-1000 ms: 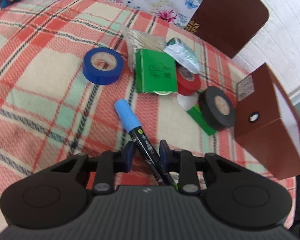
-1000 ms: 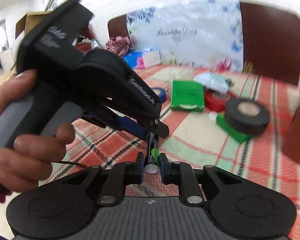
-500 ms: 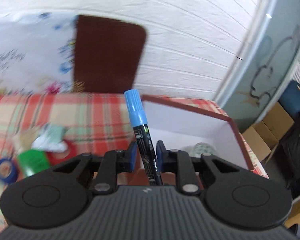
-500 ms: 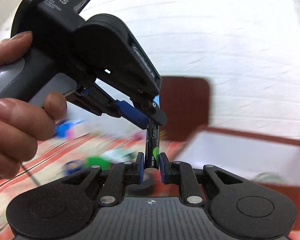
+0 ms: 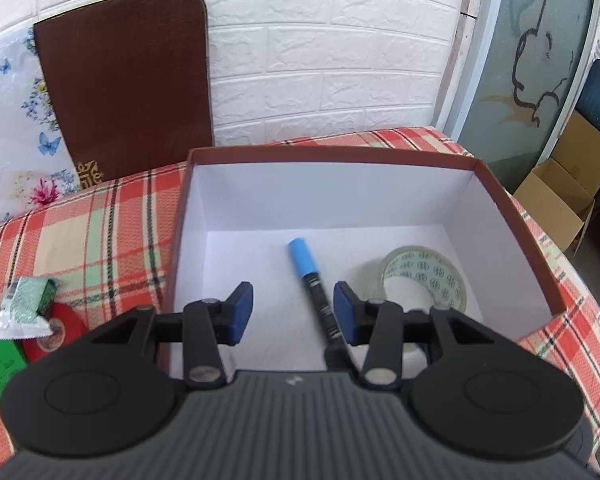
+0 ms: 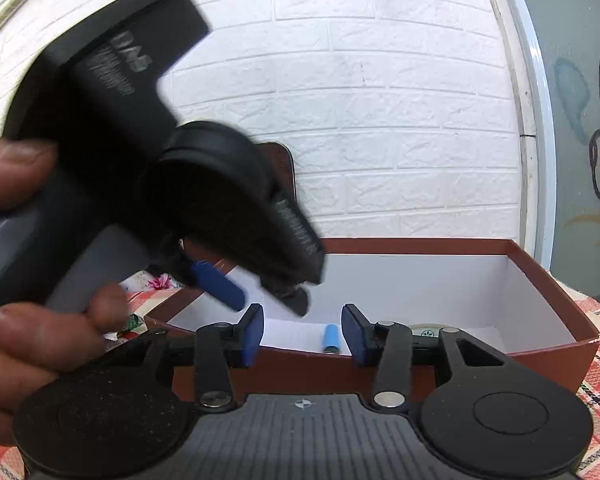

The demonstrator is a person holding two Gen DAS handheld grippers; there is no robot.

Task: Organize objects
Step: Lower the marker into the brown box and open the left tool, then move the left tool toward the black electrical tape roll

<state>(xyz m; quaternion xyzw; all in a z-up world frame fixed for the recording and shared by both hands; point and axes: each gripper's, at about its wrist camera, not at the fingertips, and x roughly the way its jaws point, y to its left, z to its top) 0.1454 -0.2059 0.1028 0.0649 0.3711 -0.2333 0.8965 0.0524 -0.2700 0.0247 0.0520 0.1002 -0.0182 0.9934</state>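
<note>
A black marker with a blue cap (image 5: pixel 304 260) lies slanted in the brown box with a white inside (image 5: pixel 332 152), beside a roll of clear tape (image 5: pixel 424 276). My left gripper (image 5: pixel 294 312) hangs over the box. Its jaws are opening; the marker shows between them, near the right pad, and neither pad presses on it. My right gripper (image 6: pixel 302 334) points over the box's near wall (image 6: pixel 420 246) and its jaws are opening too. Between them only the marker's blue cap (image 6: pixel 332 335) shows, down inside the box. The left gripper (image 6: pixel 260 292) and the hand (image 6: pixel 40 340) holding it fill the left of the right wrist view.
On the plaid cloth left of the box lie a red tape roll (image 5: pixel 56 332), a green box (image 5: pixel 0 364) and a foil packet (image 5: pixel 24 308). A brown board (image 5: pixel 128 88) leans on the white brick wall. A cardboard box (image 5: pixel 568 200) stands on the floor, right.
Both grippers held the marker over the table, then swung right to the box. Now both have opened and the marker is down in the box.
</note>
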